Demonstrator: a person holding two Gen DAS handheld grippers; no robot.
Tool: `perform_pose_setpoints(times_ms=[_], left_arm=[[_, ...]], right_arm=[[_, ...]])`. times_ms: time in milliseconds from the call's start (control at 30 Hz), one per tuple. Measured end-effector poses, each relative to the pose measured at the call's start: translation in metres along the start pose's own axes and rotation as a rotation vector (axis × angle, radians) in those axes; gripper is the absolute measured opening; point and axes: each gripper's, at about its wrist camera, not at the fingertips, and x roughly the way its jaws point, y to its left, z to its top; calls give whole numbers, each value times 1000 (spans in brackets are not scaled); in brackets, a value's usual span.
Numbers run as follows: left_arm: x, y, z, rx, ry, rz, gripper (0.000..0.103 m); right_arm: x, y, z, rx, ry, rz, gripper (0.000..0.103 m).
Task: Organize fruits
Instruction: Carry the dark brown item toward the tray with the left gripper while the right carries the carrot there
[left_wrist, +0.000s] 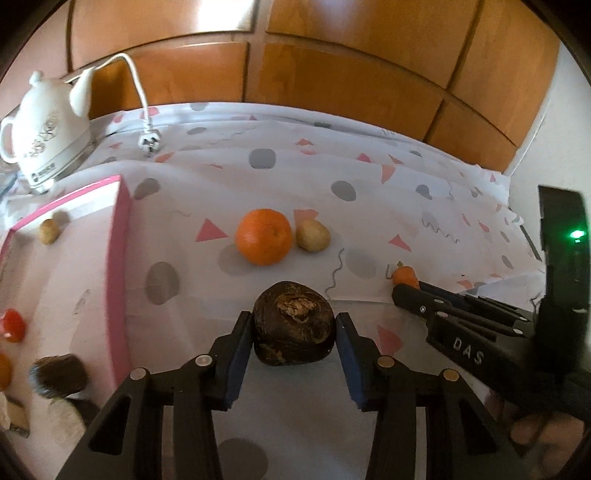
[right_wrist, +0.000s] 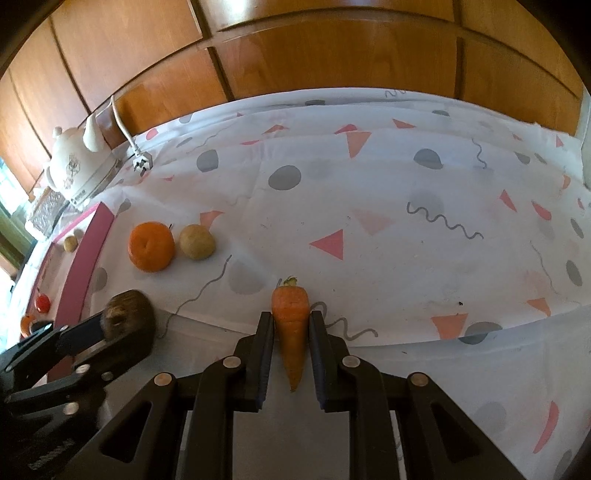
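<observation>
The left tool (left_wrist: 294, 334) sits clamped on a dark brown, rough-skinned fruit (left_wrist: 293, 326), its blue pads pressed to either flank, a grip across the widest part that should keep the round body from rolling out on the lift. The right tool (right_wrist: 291, 332) is clamped on a carrot (right_wrist: 290, 325), gripped near the thick shoulder with the leafy stub pointing away and the thin tip pointing back between the fingers, so the hold falls where the root is stoutest. Both pieces appear to rest on the patterned cloth of the table (right_wrist: 369, 184), each likely about to be carried to the pink-rimmed tray (left_wrist: 120, 266) lying left of the left tool. Just beyond the left tool an orange (left_wrist: 263, 242) and a pale small potato-like piece (left_wrist: 312, 235) lie touching or nearly so, not yet collected. The left wrist view alone shows the tray's inside: a small pale piece at the far end, a red one, an orange one and a dark brush-like thing nearer. The right wrist view alone shows the whole carrot, which the other view gives only as an orange stub. A white kettle (left_wrist: 44, 136) stands far left, its plug lying loose on the cloth
</observation>
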Motion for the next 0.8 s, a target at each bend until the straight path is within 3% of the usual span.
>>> perform_pose_setpoints(times_ms=[800], left_arm=[[-68,27,-14,-52,-97,30,45]], right_arm=[[1,12,-11,-78,-71,-87,19]])
